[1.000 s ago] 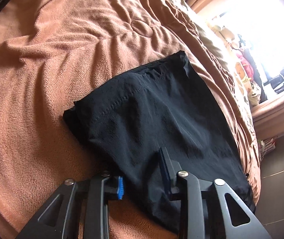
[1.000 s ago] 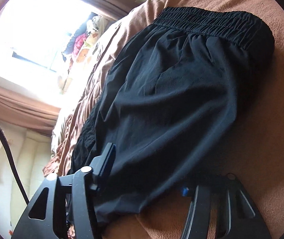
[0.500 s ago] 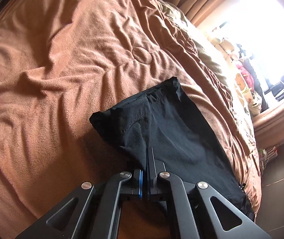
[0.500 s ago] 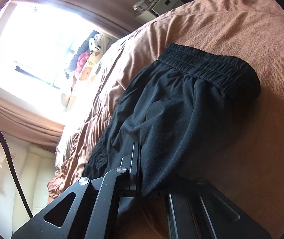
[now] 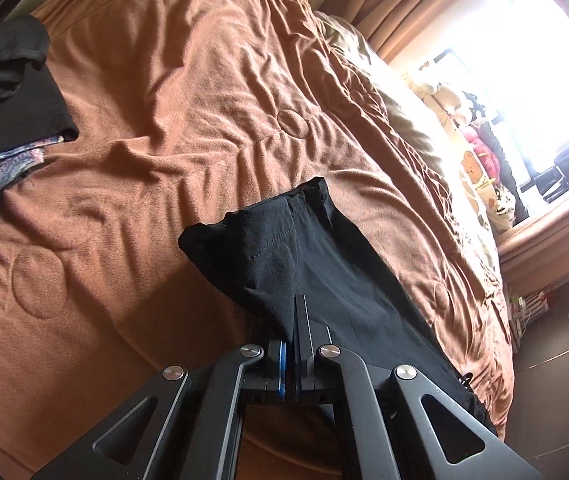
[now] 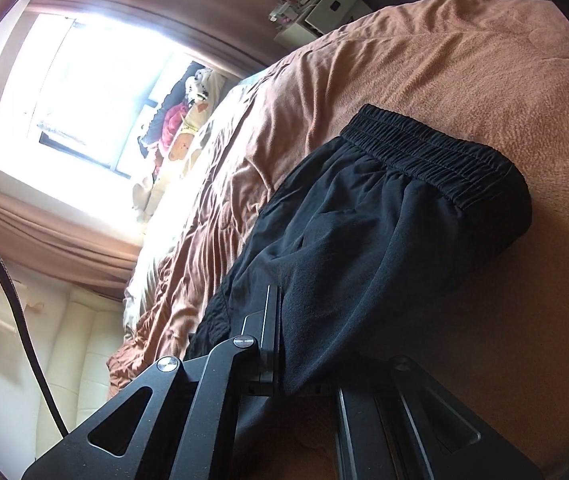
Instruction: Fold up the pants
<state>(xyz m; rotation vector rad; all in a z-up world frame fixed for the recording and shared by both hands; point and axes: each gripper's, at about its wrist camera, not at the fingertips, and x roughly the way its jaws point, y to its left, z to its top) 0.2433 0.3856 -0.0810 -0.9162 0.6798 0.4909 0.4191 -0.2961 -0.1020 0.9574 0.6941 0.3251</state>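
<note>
Bed: a rumpled brown blanket (image 5: 188, 128) covers the bed and fills most of both views; bright window (image 5: 524, 40) at the upper right of the left wrist view, upper left of the right wrist view.
Pants: black pants (image 5: 324, 264) lie on the blanket, in the lower middle of the left wrist view and the middle right of the right wrist view (image 6: 364, 240); their near edge is raised off the bed.
Long axis: as I read it, the pants run from the left hand's end to the gathered waistband (image 6: 436, 160), which sits at the upper right in the right wrist view, farthest from those jaws.
Left gripper (image 5: 294, 344): jaws together, clamped on a pinch of black cloth at the lower middle of its frame; the hem end (image 5: 252, 220) fans out just ahead of it.
Right gripper (image 6: 280, 344): jaws together on the pants' near edge at the lower middle of its frame, cloth draped over one finger.
Coming move: likely to carry the pinched edge over, away from the jaws, toward the far side of the pants; both hands seem equally near.
Other clothes: a dark pile (image 5: 8, 92) at the upper left of the left wrist view, well apart from the pants.
</note>
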